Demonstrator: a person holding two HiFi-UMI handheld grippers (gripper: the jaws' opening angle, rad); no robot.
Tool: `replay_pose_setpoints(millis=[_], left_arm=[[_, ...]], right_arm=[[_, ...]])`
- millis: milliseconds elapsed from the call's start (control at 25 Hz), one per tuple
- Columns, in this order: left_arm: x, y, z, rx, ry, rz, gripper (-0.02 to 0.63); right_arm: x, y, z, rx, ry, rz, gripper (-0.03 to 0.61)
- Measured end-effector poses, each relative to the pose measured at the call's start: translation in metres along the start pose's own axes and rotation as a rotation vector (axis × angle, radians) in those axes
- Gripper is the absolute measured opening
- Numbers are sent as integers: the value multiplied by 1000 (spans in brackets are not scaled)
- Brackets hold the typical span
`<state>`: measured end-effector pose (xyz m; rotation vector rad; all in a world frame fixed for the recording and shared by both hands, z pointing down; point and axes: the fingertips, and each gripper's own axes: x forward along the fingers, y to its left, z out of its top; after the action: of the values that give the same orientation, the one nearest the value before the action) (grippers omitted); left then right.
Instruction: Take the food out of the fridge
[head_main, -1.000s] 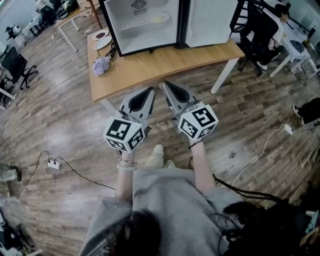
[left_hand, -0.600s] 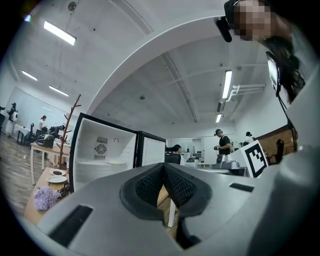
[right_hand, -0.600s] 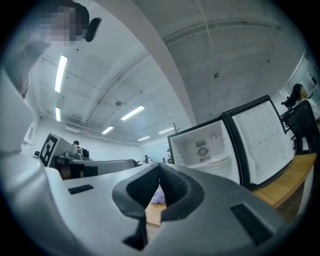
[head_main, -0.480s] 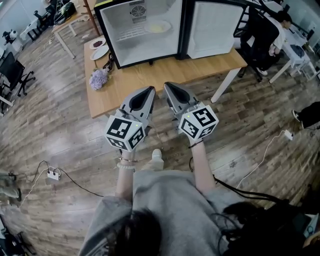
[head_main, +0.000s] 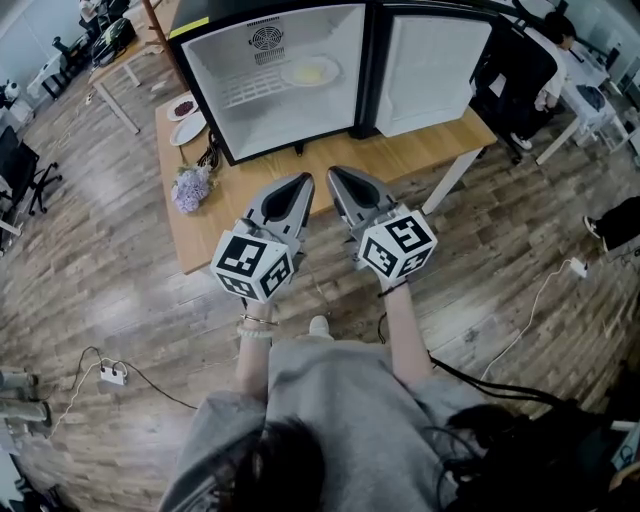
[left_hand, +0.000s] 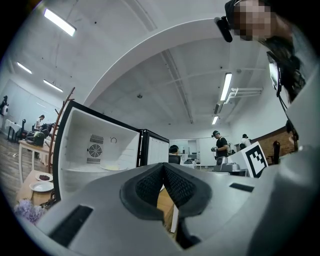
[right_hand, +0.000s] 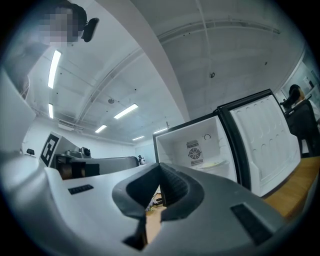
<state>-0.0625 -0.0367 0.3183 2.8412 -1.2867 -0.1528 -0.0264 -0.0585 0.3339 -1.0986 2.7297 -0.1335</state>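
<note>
A small white-lined fridge (head_main: 270, 70) stands open on a wooden table (head_main: 330, 160), its door (head_main: 430, 65) swung to the right. On its wire shelf lies a plate of pale yellow food (head_main: 311, 71), which also shows as the plate (left_hand: 114, 168) in the left gripper view and the plate (right_hand: 216, 162) in the right gripper view. My left gripper (head_main: 300, 180) and right gripper (head_main: 335, 172) are held side by side over the table's near edge, short of the fridge. Both point level at it. Both are shut and empty, as the left gripper (left_hand: 162, 165) and right gripper (right_hand: 160, 165) show.
A bunch of purple flowers (head_main: 190, 186) and two plates (head_main: 187, 105) lie at the table's left end. A person sits on a chair (head_main: 525, 65) past the right end. A power strip (head_main: 112, 374) and cables lie on the wooden floor.
Both grippers have moved forward together toward the table. The fridge and table now sit closer and lower in the head view. The jaws stayed shut.
</note>
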Motion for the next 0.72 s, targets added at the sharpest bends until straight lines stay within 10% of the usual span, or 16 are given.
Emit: replay_pose_setpoints(millis=[720], left_arm=[[44, 52, -17, -24, 22, -21, 8]], right_arm=[[51, -45, -14, 32, 11, -24, 9]])
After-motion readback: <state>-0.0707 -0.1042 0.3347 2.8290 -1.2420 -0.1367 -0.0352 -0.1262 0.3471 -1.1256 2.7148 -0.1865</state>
